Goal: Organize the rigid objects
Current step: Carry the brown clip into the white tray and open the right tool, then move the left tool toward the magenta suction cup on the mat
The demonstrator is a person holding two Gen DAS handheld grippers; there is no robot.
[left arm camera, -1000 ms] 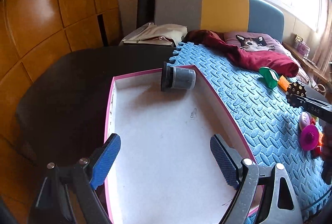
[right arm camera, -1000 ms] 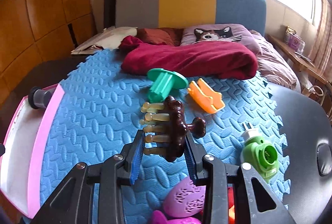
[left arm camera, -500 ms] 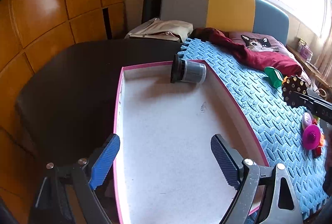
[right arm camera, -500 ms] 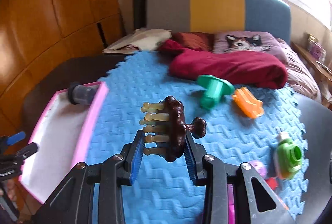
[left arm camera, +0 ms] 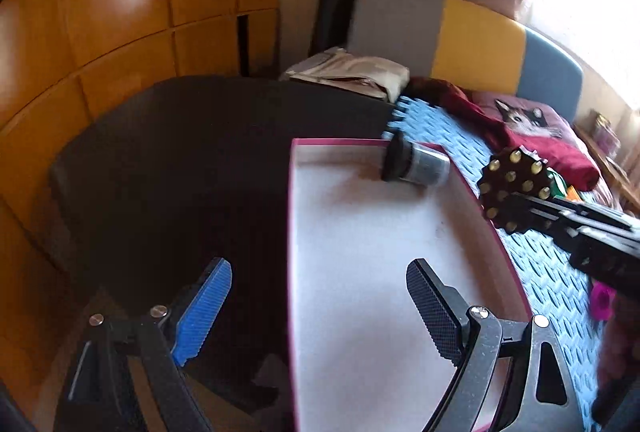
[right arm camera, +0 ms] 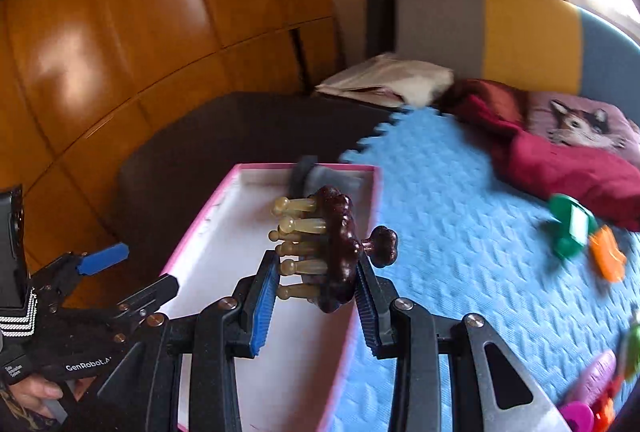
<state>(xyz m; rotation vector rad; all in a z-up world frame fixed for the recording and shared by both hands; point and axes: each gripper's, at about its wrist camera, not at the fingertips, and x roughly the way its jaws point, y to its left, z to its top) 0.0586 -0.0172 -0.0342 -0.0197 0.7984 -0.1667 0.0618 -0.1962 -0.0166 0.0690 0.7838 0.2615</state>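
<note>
My right gripper [right arm camera: 316,292] is shut on a dark brown massage brush [right arm camera: 336,252] with pale pegs, held in the air above the right rim of the pink-edged white tray [right arm camera: 208,232]. The brush [left arm camera: 512,192] and the right gripper show at the right in the left wrist view. My left gripper [left arm camera: 316,312] is open and empty over the tray's near left rim [left arm camera: 290,272]. A grey jar with a black lid [left arm camera: 416,164] lies on its side in the tray's far corner.
The tray sits on a dark table [left arm camera: 180,152] beside a blue foam mat [right arm camera: 460,232]. On the mat lie a green piece [right arm camera: 572,228], an orange piece [right arm camera: 608,256], pink and magenta items [right arm camera: 588,396] and a red cloth [right arm camera: 560,160]. Wooden wall panels stand left.
My right gripper has carried the brush left from over the mat to over the tray's right rim. My left gripper has shifted left, toward the tray's left rim.
</note>
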